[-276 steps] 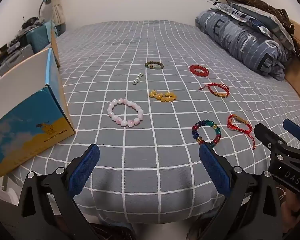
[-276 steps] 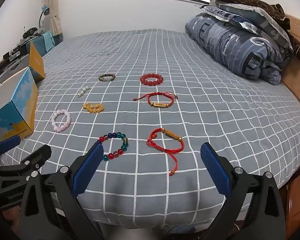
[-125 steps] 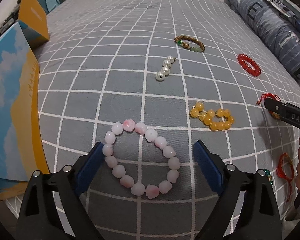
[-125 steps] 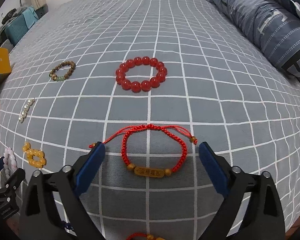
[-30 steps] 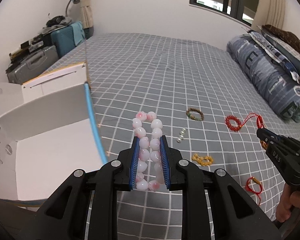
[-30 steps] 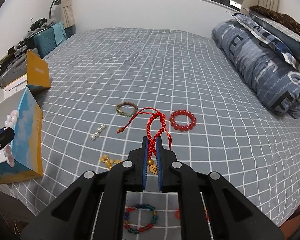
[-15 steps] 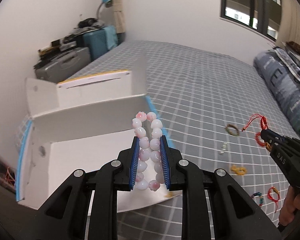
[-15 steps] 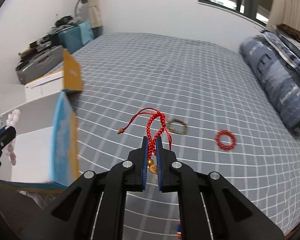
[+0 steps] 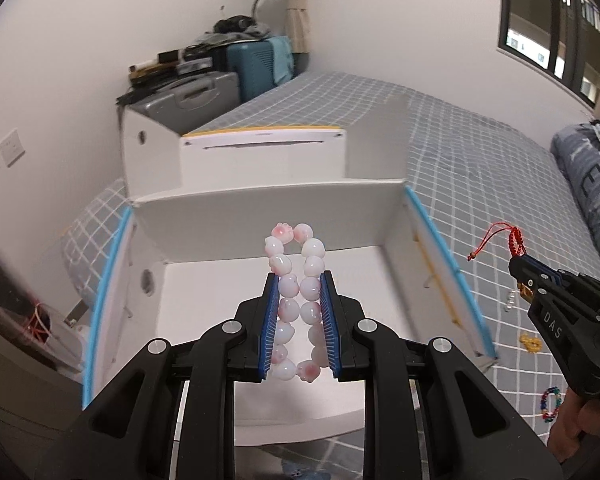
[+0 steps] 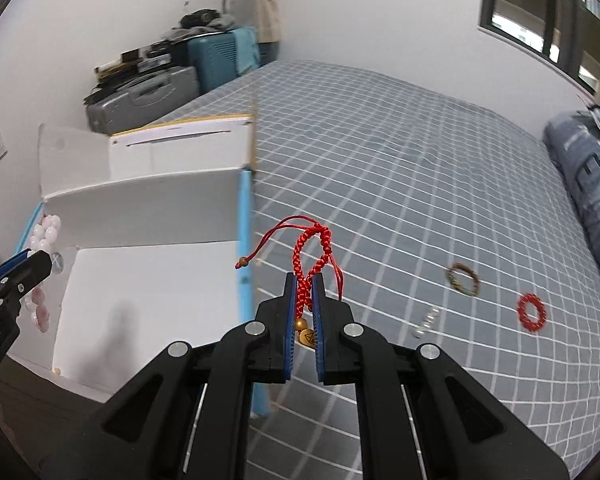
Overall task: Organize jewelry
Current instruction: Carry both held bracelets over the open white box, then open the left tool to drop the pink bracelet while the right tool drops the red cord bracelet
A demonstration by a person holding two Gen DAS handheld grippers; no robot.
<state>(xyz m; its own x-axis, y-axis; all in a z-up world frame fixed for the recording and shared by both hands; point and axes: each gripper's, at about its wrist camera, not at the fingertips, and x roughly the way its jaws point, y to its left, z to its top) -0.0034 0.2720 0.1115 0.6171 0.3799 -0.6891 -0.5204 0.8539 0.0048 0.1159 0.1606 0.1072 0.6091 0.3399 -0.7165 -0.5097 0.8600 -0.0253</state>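
Both claws have swung from bed toward open white box (image 9: 204, 240). Left claw (image 9: 299, 280) clamps pink bead bracelet (image 9: 296, 300) above box interior; right claw (image 10: 305, 280) pinches red cord bracelet (image 10: 312, 256) beside box's blue edge.

A bed (image 10: 400, 152) in a grey sheet with white checks carries an open white box (image 9: 292, 208) at its edge, a red bead bracelet (image 10: 532, 313), a brown one (image 10: 463, 278), a pearl strand (image 10: 426, 322) and folded bedding (image 10: 588, 184).
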